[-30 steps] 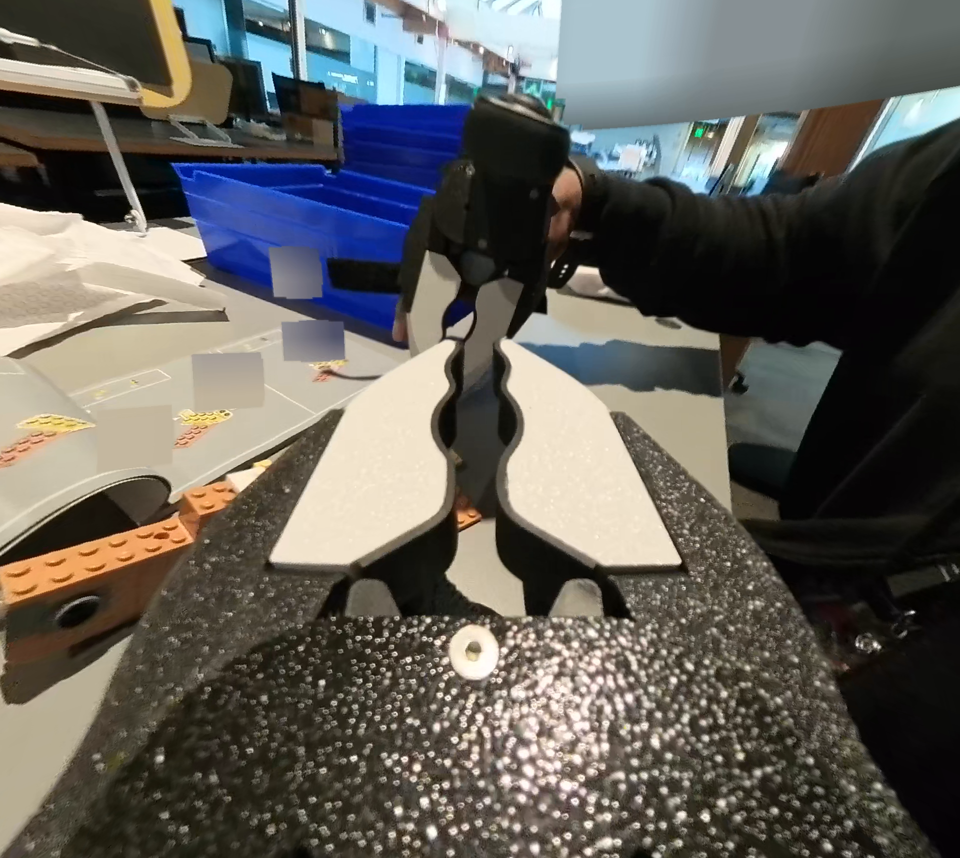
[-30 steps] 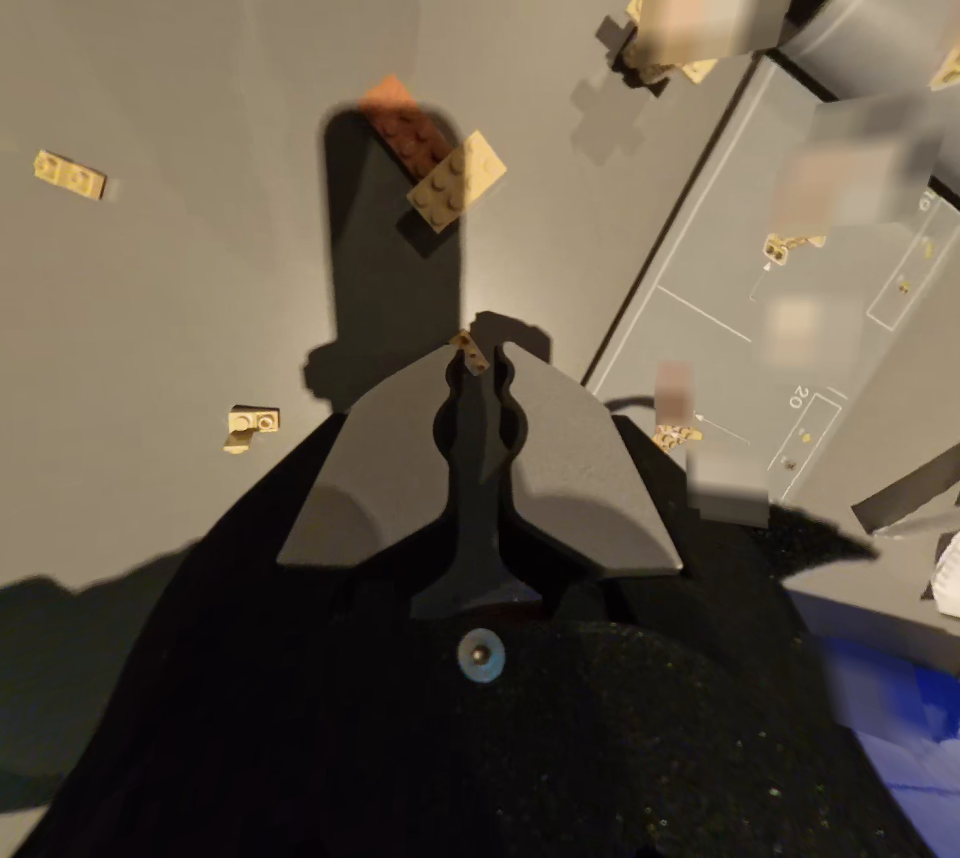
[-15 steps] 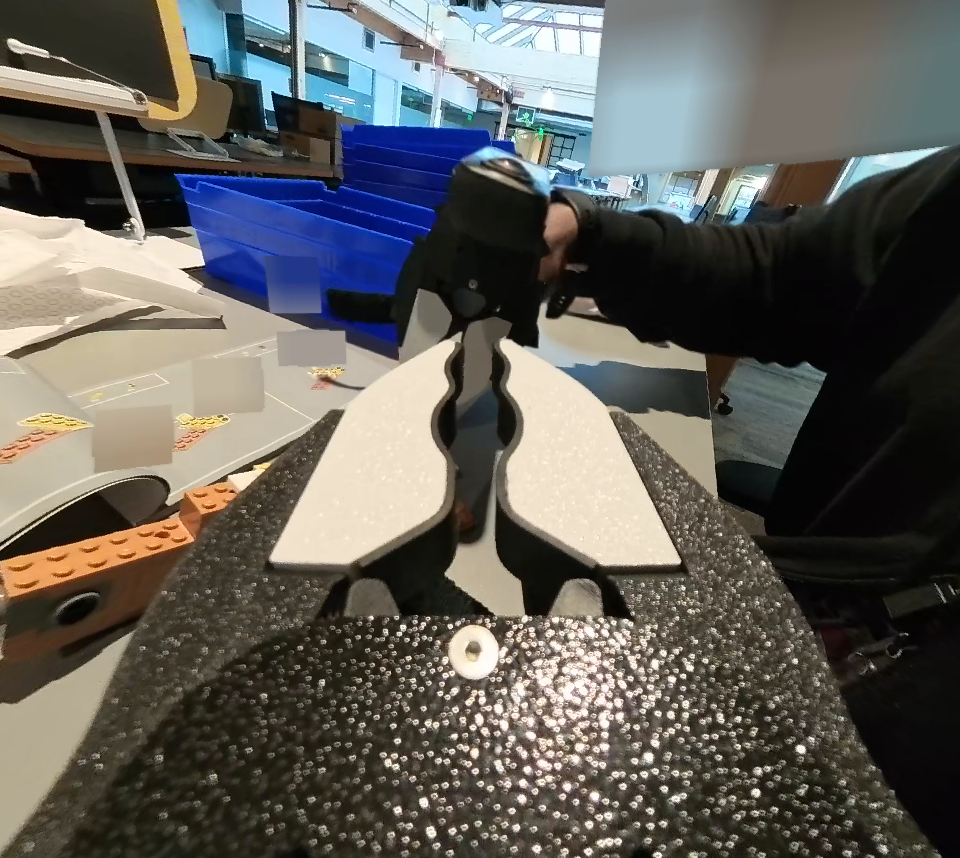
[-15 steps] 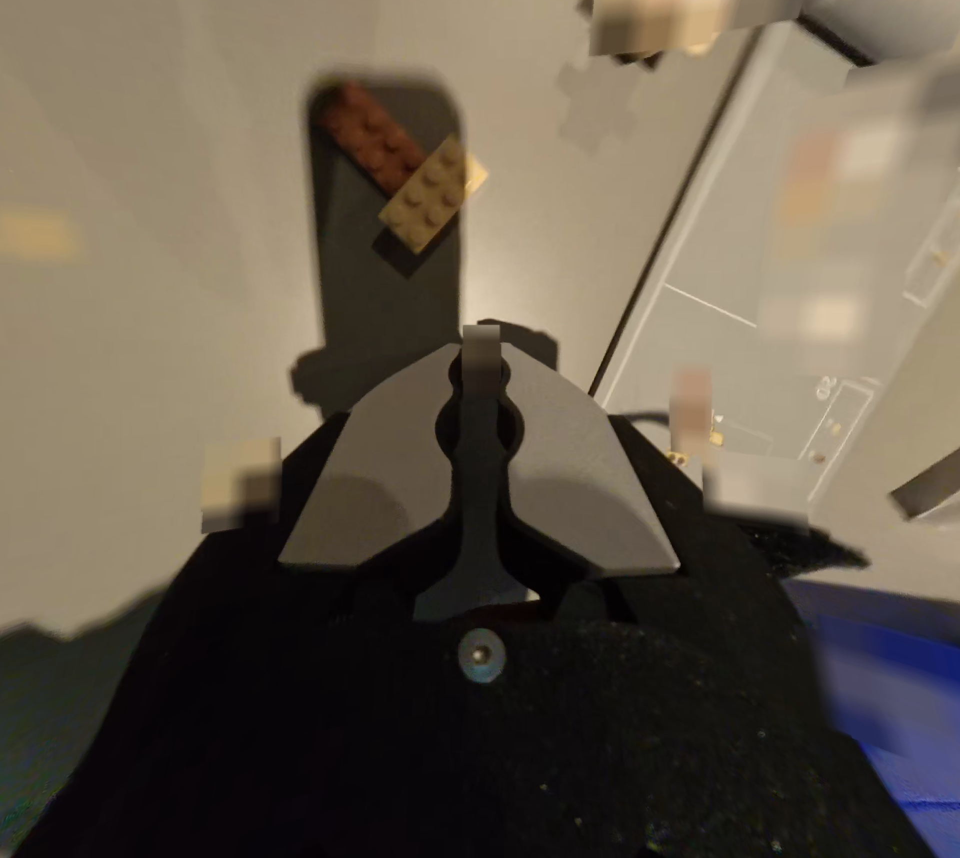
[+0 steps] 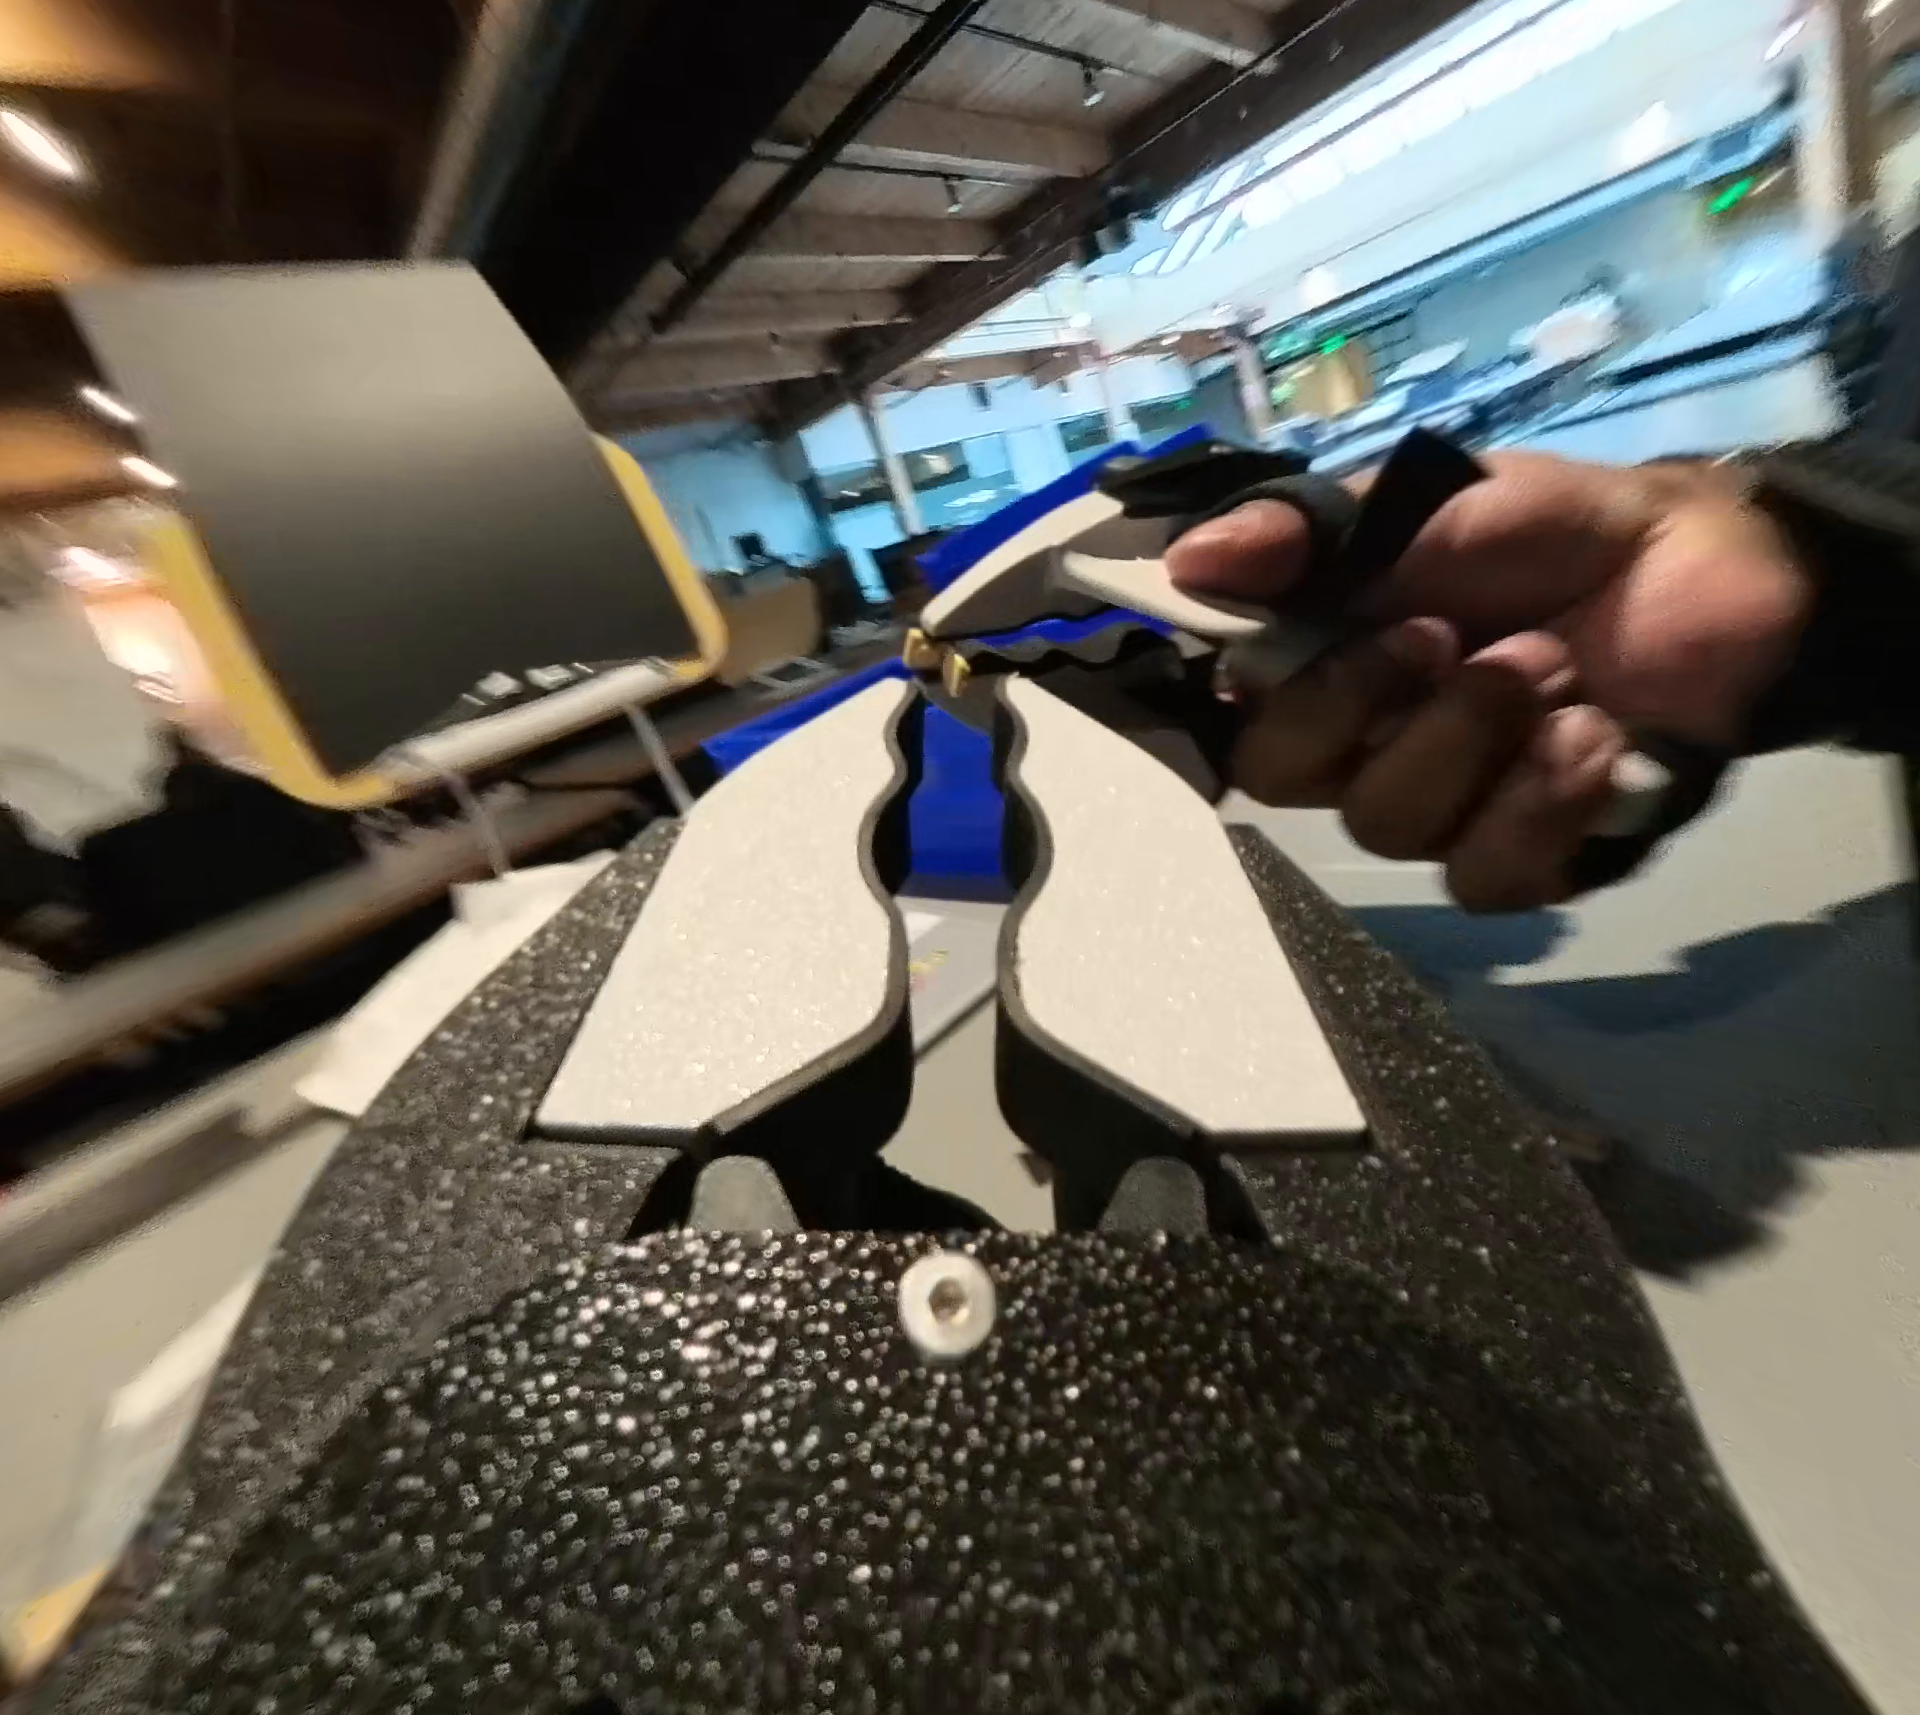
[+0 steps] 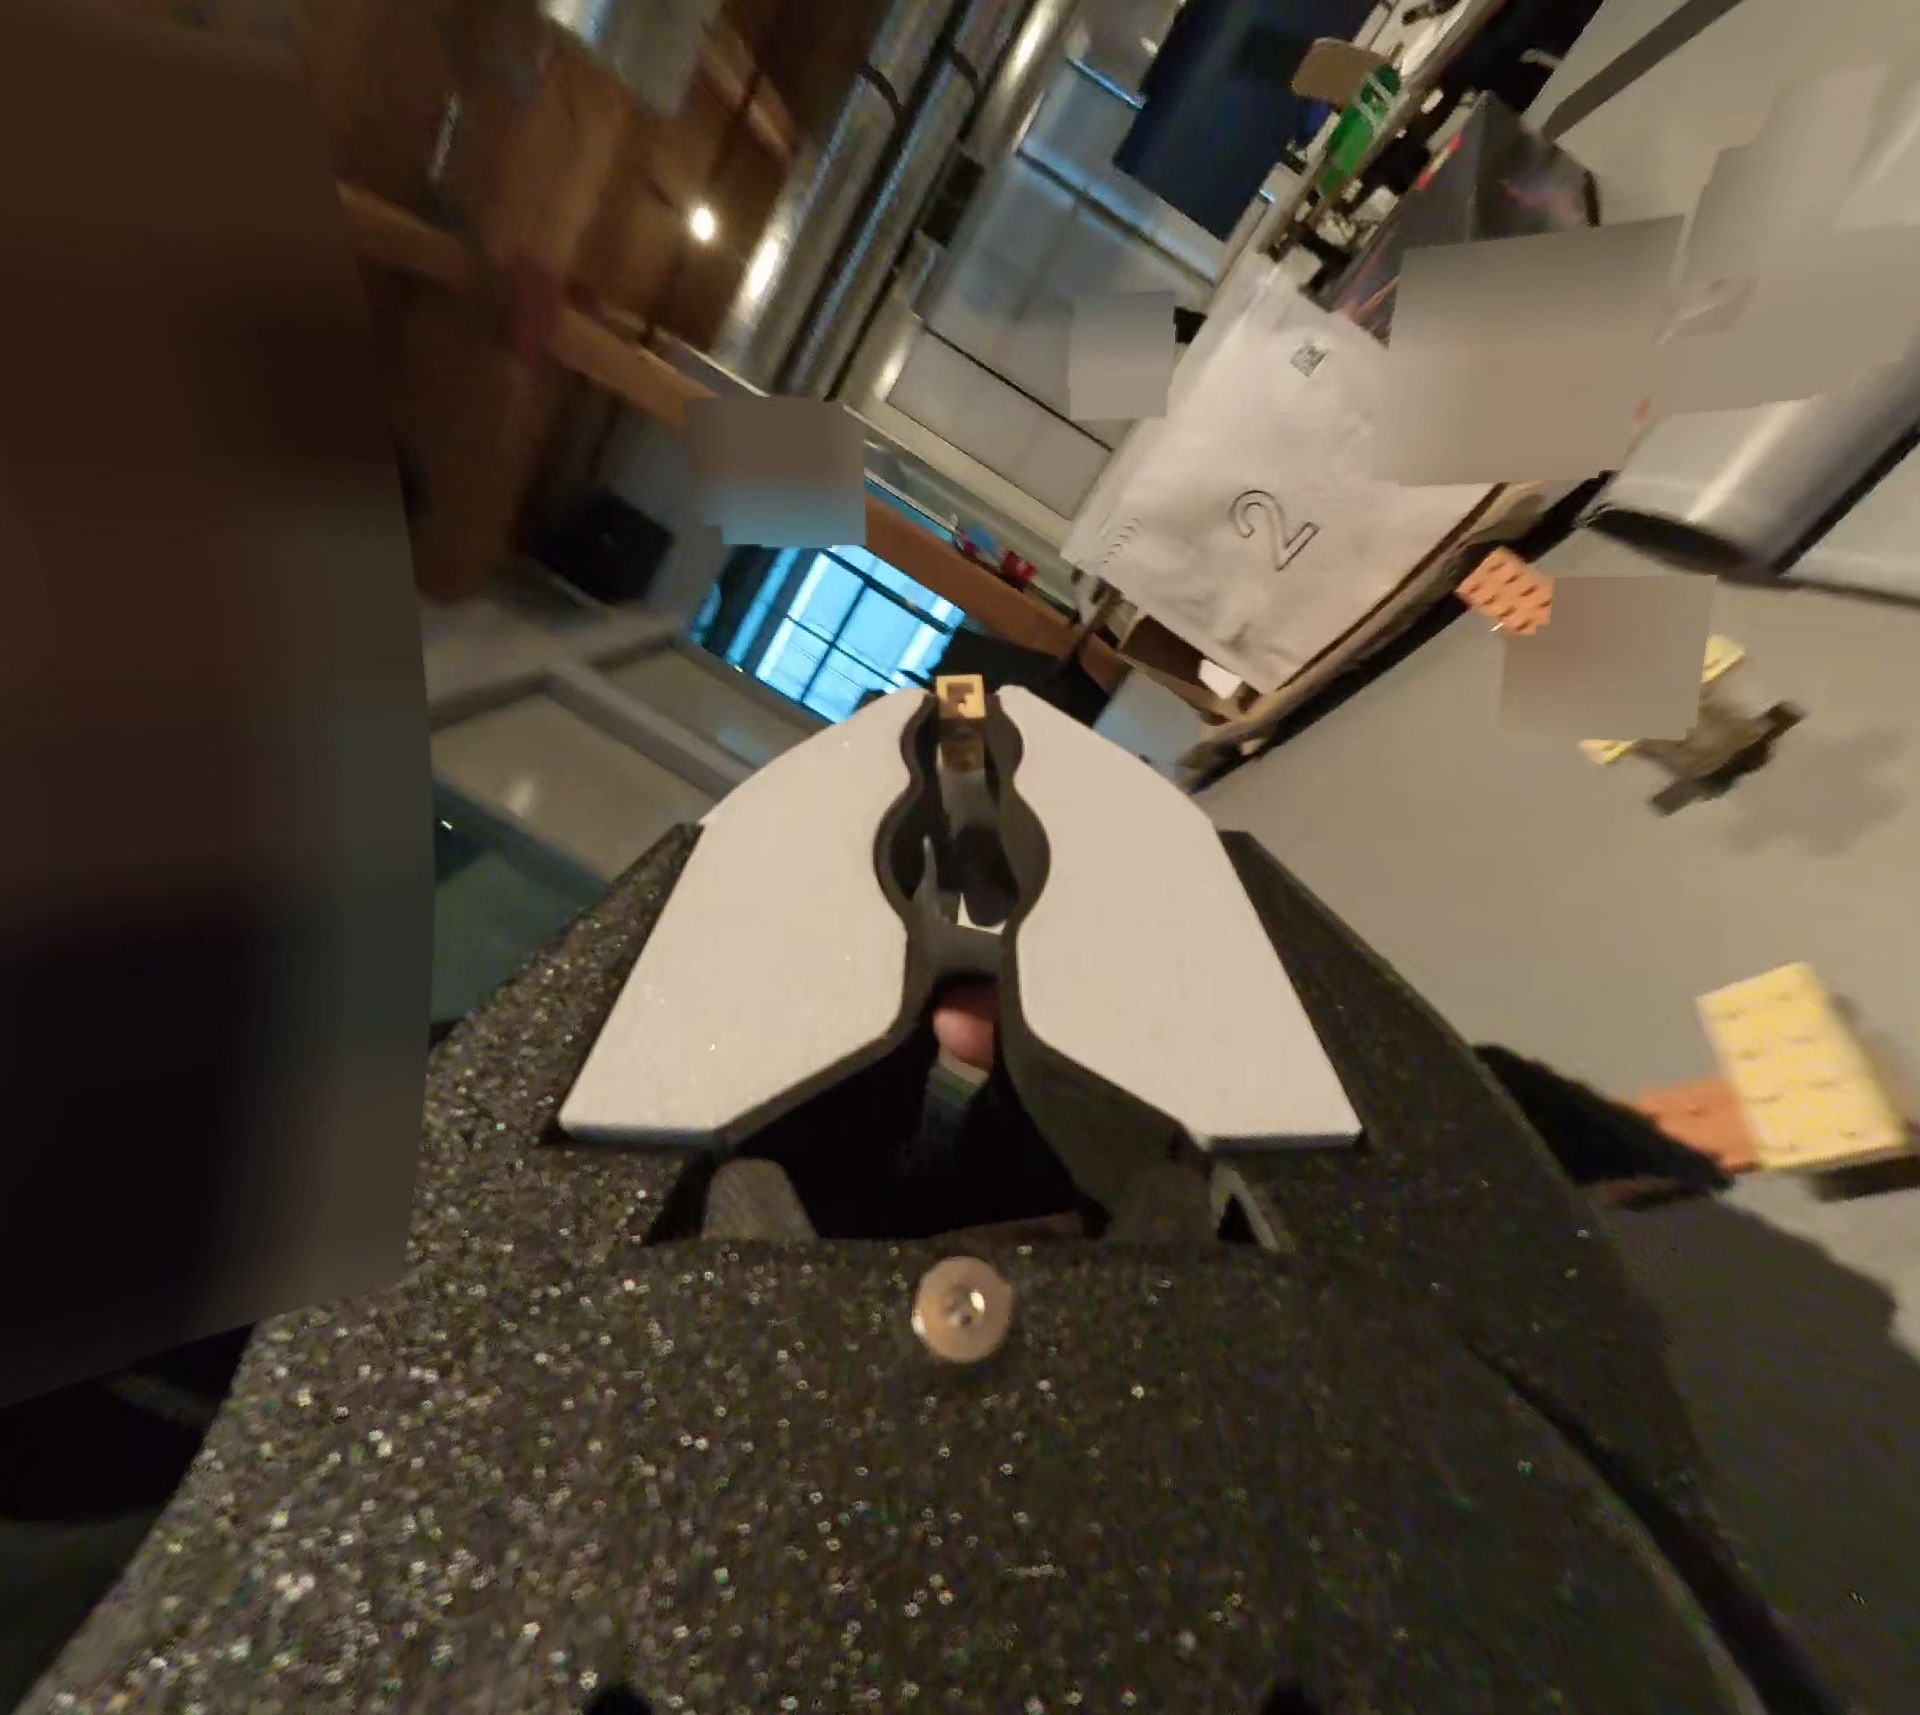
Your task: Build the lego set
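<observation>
Left wrist view looks level across the room, with the left gripper (image 5: pixel 954 709) in the foreground; its jaws stand apart with nothing between them, only a blue bin (image 5: pixel 951 792) showing through the gap. At about 1 o'clock from its tips, the right gripper (image 5: pixel 940 666) comes in sideways, held by a hand (image 5: pixel 1475 678) in a dark sleeve. Its jaws are closed on a small tan lego piece (image 5: pixel 935 659), which sticks out at the tips, just above and near the left gripper's tips; whether they touch cannot be told. At 10 o'clock stands a dark screen with a yellow rim (image 5: pixel 416 502).

Right wrist view is tilted, so the grey surface (image 6: pixel 1455 886) runs up the right side. The same tan piece (image 6: pixel 960 697) sits pinched at the very tips of the jaws, raised well off the surface. At 3 to 4 o'clock a pale yellow plate (image 6: pixel 1803 1078) lies partly on top of a reddish-brown plate (image 6: pixel 1688 1120). At 2 o'clock an orange-brown brick (image 6: pixel 1507 595) rests beside a blurred patch, and behind it, at 1 o'clock, sits a white paper bag (image 6: pixel 1257 502).
</observation>
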{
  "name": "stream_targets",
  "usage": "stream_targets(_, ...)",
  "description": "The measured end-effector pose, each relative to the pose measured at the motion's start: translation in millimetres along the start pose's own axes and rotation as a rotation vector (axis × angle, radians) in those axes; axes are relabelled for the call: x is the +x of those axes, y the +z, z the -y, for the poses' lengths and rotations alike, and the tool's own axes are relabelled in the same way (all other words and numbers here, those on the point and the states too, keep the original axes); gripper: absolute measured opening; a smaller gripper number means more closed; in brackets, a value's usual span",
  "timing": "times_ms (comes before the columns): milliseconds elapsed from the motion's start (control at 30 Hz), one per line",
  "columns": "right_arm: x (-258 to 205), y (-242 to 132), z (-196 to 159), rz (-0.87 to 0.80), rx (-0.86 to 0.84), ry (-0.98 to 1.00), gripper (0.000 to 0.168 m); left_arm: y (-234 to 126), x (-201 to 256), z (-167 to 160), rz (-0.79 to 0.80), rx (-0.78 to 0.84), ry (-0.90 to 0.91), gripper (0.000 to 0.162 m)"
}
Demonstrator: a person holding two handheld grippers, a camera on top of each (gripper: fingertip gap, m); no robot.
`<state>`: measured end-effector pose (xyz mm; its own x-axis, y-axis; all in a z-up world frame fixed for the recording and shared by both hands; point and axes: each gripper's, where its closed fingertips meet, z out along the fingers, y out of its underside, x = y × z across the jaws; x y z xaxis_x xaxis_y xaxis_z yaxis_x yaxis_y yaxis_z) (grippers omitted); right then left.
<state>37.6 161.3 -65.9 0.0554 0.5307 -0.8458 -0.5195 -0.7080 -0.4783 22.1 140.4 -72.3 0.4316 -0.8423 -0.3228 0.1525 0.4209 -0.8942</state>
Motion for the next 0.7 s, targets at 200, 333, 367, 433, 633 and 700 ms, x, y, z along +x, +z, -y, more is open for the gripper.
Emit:
stream_targets(200,-5,6,-17,0.041,0.035,0.107,0.008,3,6,2,0.078,-0.026,0.205,0.013)
stream_targets(333,-6,12,-26,0.053,0.032,0.147,0.008,5,5,0,0.104,-0.046,0.233,0.013)
stream_targets(367,-7,13,-27,0.057,0.033,0.152,0.008,4,4,0,0.111,-0.042,0.239,0.012)
stream_targets(433,-7,14,-28,0.061,0.034,0.162,0.008,3,2,0,0.120,-0.043,0.241,0.010)
stream_targets(633,-7,15,-26,0.071,0.040,0.180,0.008,4,-1,-3,0.146,-0.067,0.264,0.007)
stream_targets(700,-7,15,-26,0.068,0.044,0.179,0.008,4,-1,-3,0.152,-0.068,0.273,0.006)
